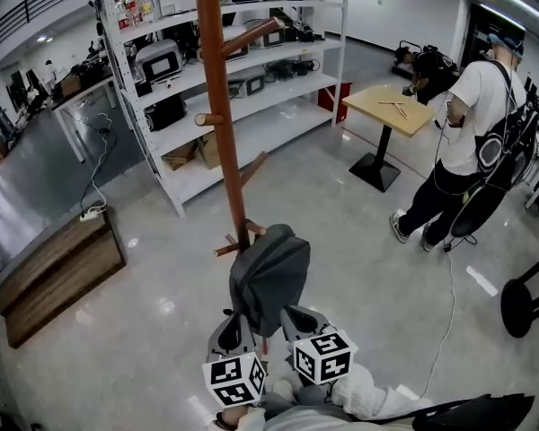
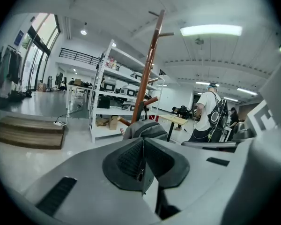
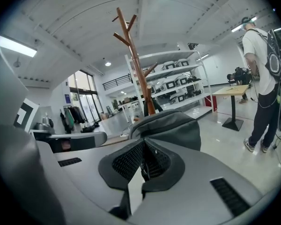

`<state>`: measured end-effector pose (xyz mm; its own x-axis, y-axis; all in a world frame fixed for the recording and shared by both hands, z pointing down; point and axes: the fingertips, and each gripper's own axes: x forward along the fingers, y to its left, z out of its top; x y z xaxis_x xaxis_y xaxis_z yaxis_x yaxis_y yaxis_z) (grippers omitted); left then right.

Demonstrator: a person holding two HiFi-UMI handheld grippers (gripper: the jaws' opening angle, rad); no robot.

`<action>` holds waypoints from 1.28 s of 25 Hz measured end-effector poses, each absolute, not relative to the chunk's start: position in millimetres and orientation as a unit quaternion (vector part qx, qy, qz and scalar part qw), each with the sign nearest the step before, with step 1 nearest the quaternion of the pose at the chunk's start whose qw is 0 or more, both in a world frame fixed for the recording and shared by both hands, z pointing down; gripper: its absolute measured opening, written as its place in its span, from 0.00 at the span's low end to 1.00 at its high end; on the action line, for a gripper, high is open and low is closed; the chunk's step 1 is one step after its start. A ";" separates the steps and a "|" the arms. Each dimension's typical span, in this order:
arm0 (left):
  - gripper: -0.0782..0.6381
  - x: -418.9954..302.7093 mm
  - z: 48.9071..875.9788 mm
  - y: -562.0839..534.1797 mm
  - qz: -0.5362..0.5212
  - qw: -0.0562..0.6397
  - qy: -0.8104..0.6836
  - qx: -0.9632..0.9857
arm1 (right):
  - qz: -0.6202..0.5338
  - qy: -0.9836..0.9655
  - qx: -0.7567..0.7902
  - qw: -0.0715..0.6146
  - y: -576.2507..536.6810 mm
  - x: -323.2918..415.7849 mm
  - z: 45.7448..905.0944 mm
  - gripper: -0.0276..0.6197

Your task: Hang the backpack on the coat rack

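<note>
Grey backpack hangs upright just ahead of both grippers, at the rack's foot with pegs well above; left gripper is clenched shut, right gripper pinches a dark bit of it.

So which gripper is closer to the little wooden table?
Right. The right gripper is by the backpack on the table's side; the left gripper is beside it, on the side away from the table.
</note>
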<state>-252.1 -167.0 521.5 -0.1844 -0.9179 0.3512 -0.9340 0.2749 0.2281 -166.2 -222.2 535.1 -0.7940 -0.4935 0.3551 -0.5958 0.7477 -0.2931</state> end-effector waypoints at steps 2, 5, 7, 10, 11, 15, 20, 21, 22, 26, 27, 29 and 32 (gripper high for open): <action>0.11 -248.4 516.3 -164.1 0.020 0.207 -0.773 0.600 | 0.193 -0.930 0.288 0.124 -218.8 -164.9 529.5 0.06; 0.11 -239.8 513.8 -158.4 0.022 0.205 -0.777 0.595 | 0.189 -0.933 0.281 0.121 -210.5 -157.2 525.2 0.06; 0.11 -230.6 511.2 -154.8 0.020 0.204 -0.778 0.594 | 0.185 -0.936 0.276 0.118 -204.1 -147.9 521.6 0.06; 0.11 -214.6 504.7 -150.7 0.018 0.197 -0.780 0.593 | 0.177 -0.939 0.270 0.117 -196.4 -131.4 516.8 0.06; 0.11 -208.7 503.3 -148.0 0.018 0.197 -0.781 0.592 | 0.176 -0.940 0.267 0.118 -192.7 -125.6 516.5 0.06; 0.11 -184.8 497.7 -136.4 0.017 0.193 -0.784 0.590 | 0.167 -0.944 0.259 0.120 -182.0 -104.9 513.8 0.06; 0.11 -171.0 491.7 -130.7 0.015 0.191 -0.786 0.588 | 0.167 -0.946 0.256 0.111 -174.8 -100.8 506.6 0.06; 0.11 -169.6 492.1 -129.7 0.015 0.193 -0.785 0.588 | 0.165 -0.947 0.254 0.111 -172.5 -101.9 505.7 0.06; 0.11 -168.4 492.2 -128.8 0.014 0.194 -0.785 0.588 | 0.162 -0.947 0.253 0.112 -170.9 -102.9 504.4 0.06; 0.11 -169.1 491.0 -123.2 0.014 0.193 -0.786 0.588 | 0.158 -0.950 0.248 0.107 -165.0 -108.4 497.8 0.06; 0.11 -170.7 492.0 -122.7 0.015 0.191 -0.787 0.587 | 0.155 -0.951 0.247 0.107 -164.7 -110.4 497.5 0.06; 0.11 -175.2 493.5 -122.3 0.013 0.192 -0.788 0.585 | 0.154 -0.951 0.245 0.105 -164.6 -114.6 497.4 0.06; 0.11 -183.6 494.5 -121.8 0.011 0.193 -0.791 0.580 | 0.155 -0.953 0.241 0.103 -163.6 -121.2 496.6 0.06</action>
